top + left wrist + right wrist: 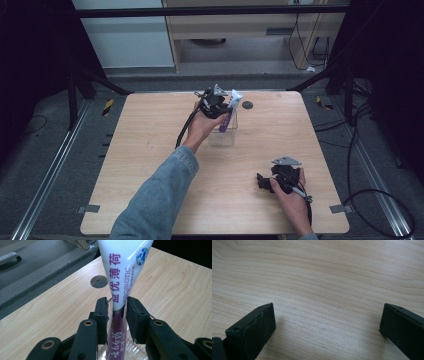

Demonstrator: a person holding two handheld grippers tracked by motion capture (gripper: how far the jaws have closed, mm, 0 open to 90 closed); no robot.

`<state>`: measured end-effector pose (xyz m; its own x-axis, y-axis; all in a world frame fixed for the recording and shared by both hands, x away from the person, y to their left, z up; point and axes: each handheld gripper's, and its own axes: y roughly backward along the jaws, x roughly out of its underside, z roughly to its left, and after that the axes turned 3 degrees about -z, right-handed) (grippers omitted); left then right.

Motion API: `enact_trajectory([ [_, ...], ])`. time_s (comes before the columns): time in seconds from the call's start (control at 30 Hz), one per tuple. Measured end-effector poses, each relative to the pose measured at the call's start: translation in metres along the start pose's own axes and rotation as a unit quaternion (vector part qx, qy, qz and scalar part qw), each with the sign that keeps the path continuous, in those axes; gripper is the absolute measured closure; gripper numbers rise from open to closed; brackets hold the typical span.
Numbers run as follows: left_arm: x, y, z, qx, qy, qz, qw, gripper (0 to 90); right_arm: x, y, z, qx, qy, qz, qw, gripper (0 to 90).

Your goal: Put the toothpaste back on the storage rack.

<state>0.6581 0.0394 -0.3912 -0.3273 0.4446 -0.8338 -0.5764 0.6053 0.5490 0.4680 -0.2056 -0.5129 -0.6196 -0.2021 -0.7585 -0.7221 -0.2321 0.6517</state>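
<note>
My left hand holds my left gripper out over the far middle of the table, near its 12 o'clock edge. Its jaws are narrow, and the toothpaste tube stands right between them, straight ahead at 12 o'clock in the left gripper view. I think I see a thin gap on each side of the tube, so the pads seem to sit beside it and not squeeze it. The tube stands up tall in a clear cup, purple end down in the cup and wide white end up. From above, its top leans a little toward 1 o'clock. So its long way runs up and down, and my jaws cross it from the sides. A round dark hole in the table is just past the cup, at about 2 o'clock from it. Farther right, my right hand rests my right gripper on the table near the 5 o'clock corner. Its jaws are wide apart, with bare wood between them and nothing held. From that gripper the tube is well apart, up at about 11 o'clock. My left gripper is the near one by far, so I think the next move is its job: pull back from the tube without tipping the cup.
</note>
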Motion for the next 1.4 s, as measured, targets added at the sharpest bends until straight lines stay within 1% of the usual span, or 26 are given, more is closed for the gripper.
enact_trajectory([
  [0.23,-0.002,0.005,0.0,-0.003,-0.002,-0.009,1.0,68.4,0.0,0.0,0.0,0.0,-0.002,-0.001,1.0,0.4],
  [0.4,-0.004,0.009,-0.001,-0.002,-0.007,-0.016,0.9998,68.1,0.0,0.0,0.0,0.0,0.001,0.001,1.0,0.3],
  [0.53,-0.005,0.011,-0.003,-0.006,-0.016,-0.016,0.9997,66.9,0.0,0.0,0.0,0.0,-0.001,0.0,1.0,0.4],
  [0.7,-0.005,0.014,-0.003,-0.006,-0.018,-0.016,0.9997,66.7,0.0,0.0,0.0,0.0,-0.002,0.0,1.0,0.4],
  [0.9,-0.006,0.024,-0.005,-0.008,-0.025,-0.026,0.9993,65.6,0.0,0.0,0.0,0.0,-0.002,0.0,1.0,0.3],
  [0.93,-0.005,0.027,-0.005,-0.009,-0.029,-0.028,0.9992,65.5,0.0,0.0,0.0,-0.001,-0.002,0.0,1.0,0.3],
  [1.2,-0.002,0.038,-0.006,-0.012,-0.036,-0.031,0.9988,63.1,0.0,0.0,0.0,0.0,-0.002,0.0,1.0,0.4],
  [1.23,-0.001,0.042,-0.006,-0.012,-0.036,-0.032,0.9987,61.5,0.0,0.0,0.0,0.0,-0.002,0.0,1.0,0.4],
  [1.3,-0.001,0.043,-0.007,-0.012,-0.038,-0.032,0.9987,59.9,0.0,0.0,0.0,0.0,-0.002,0.0,1.0,0.4],
  [1.4,-0.001,0.047,-0.009,-0.013,-0.046,-0.029,0.9984,58.6,0.0,0.0,0.0,0.0,-0.002,0.0,1.0,0.4],
])
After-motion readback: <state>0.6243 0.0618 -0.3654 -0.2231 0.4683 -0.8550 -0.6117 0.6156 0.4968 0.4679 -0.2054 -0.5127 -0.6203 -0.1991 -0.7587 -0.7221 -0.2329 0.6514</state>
